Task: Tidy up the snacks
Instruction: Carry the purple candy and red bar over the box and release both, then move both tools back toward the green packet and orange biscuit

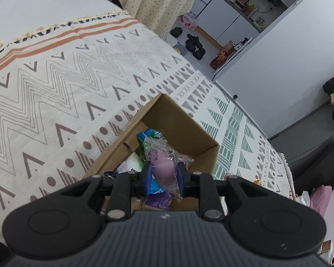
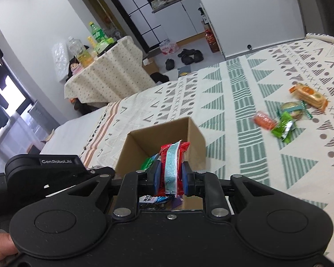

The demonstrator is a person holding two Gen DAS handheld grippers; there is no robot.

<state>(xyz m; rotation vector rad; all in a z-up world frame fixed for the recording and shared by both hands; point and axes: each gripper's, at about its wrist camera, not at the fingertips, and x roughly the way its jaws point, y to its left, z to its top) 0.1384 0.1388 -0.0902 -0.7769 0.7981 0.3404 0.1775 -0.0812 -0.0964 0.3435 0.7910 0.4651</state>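
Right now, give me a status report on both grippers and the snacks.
Left gripper shut on purple snack. Right gripper shut on red packet. Both over cardboard box. Nothing in the way.

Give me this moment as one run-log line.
left gripper: shut on pink snack packet | right gripper: shut on red snack packet | both over cardboard box | loose snacks on bedspread
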